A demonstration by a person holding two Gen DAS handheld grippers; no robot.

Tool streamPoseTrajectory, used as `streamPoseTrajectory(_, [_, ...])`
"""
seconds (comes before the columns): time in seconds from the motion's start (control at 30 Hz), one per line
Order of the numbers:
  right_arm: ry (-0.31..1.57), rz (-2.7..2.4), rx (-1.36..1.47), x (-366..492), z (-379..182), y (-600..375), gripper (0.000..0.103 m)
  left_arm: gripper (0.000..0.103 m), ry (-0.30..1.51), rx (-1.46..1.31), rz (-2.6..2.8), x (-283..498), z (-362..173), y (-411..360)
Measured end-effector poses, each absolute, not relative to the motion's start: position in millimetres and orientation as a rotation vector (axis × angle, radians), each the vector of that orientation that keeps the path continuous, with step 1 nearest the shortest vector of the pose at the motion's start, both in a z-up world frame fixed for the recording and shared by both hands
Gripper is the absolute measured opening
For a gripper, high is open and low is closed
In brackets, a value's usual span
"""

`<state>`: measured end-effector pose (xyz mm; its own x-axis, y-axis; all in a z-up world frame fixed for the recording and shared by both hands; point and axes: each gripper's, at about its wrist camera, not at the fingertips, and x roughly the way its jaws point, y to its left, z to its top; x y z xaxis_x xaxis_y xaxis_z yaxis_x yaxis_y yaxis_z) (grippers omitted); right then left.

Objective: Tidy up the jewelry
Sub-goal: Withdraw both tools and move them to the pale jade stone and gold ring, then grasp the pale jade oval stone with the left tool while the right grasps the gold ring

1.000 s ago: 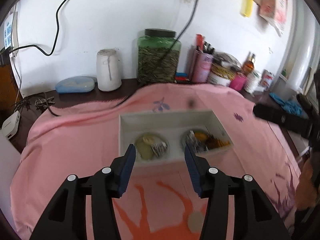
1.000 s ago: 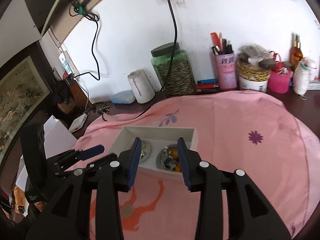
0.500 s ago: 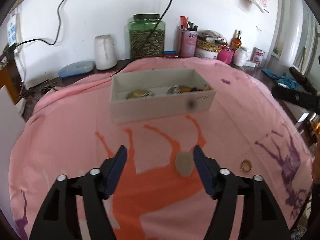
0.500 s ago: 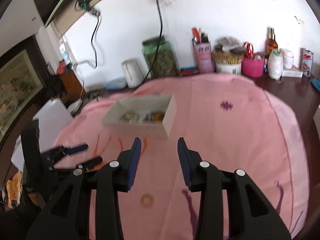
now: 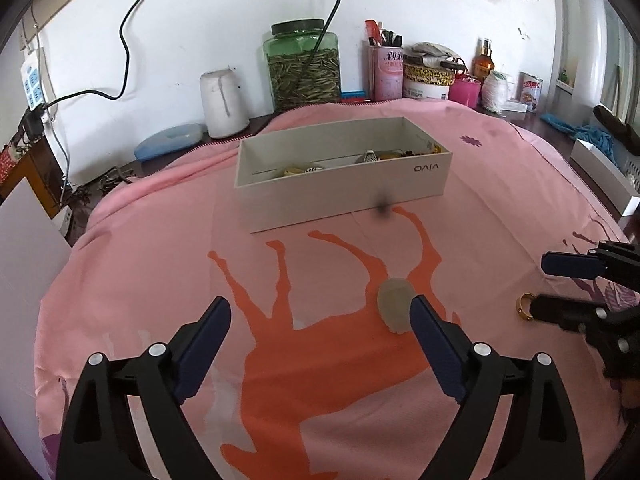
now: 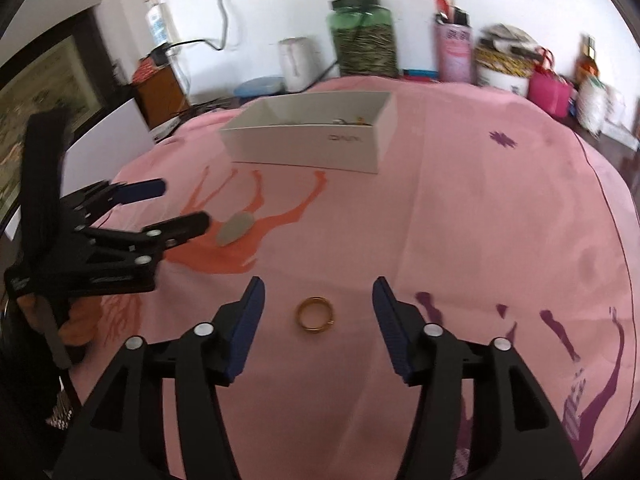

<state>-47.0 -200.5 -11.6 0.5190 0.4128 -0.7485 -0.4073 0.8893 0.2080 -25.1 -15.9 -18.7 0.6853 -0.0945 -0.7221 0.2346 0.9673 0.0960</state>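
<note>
A white cardboard box point(image 5: 344, 196) point(image 6: 312, 146) with several jewelry pieces inside sits on the pink cloth. Nearer lies a pale oval stone point(image 5: 394, 306) point(image 6: 236, 229), just beyond my left gripper's right fingertip. My left gripper point(image 5: 320, 312) point(image 6: 182, 206) has its jaws opening wide, nothing between them. A gold ring point(image 6: 315, 313) point(image 5: 525, 306) lies on the cloth just ahead of the gap of my right gripper point(image 6: 318, 292) point(image 5: 556, 286), whose jaws are opening and do not touch it.
Along the wall stand a green jar point(image 5: 304, 64), a white jug point(image 5: 222, 98), a pink pen cup point(image 5: 386, 68), tubs and bottles. A cable hangs down the wall. White boards point(image 5: 28, 240) lean at the left edge of the table.
Both grippers drew back from the box and dropped toward the cloth. Their jaws spread wider. The oval stone and the ring came into view near the fingertips.
</note>
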Motion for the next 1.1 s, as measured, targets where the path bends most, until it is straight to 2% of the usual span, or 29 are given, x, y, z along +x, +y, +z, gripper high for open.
streamPoseTrajectory(0.2, [0.902, 0.481, 0.071, -42, -12, -211, 0.058, 0.089, 0.819, 0.182, -0.249, -25, -23, -25])
streamPoseTrajectory(0.4, [0.898, 0.480, 0.098, -40, -10, -216, 0.059, 0.075, 0.860, 0.168, -0.332, -19, -28, -40])
streamPoseTrajectory(0.6, [0.898, 0.484, 0.111, -40, -10, -217, 0.058, 0.050, 0.899, 0.171, -0.358, -11, -37, -50])
streamPoseTrajectory(0.7, [0.897, 0.487, 0.112, -40, -10, -217, 0.059, 0.026, 0.890, 0.177, -0.361, -13, -36, -50])
streamPoseTrajectory(1.1, [0.900, 0.496, 0.036, -52, -9, -207, 0.059, 0.025, 0.864, 0.093, -0.211, -11, -22, 4])
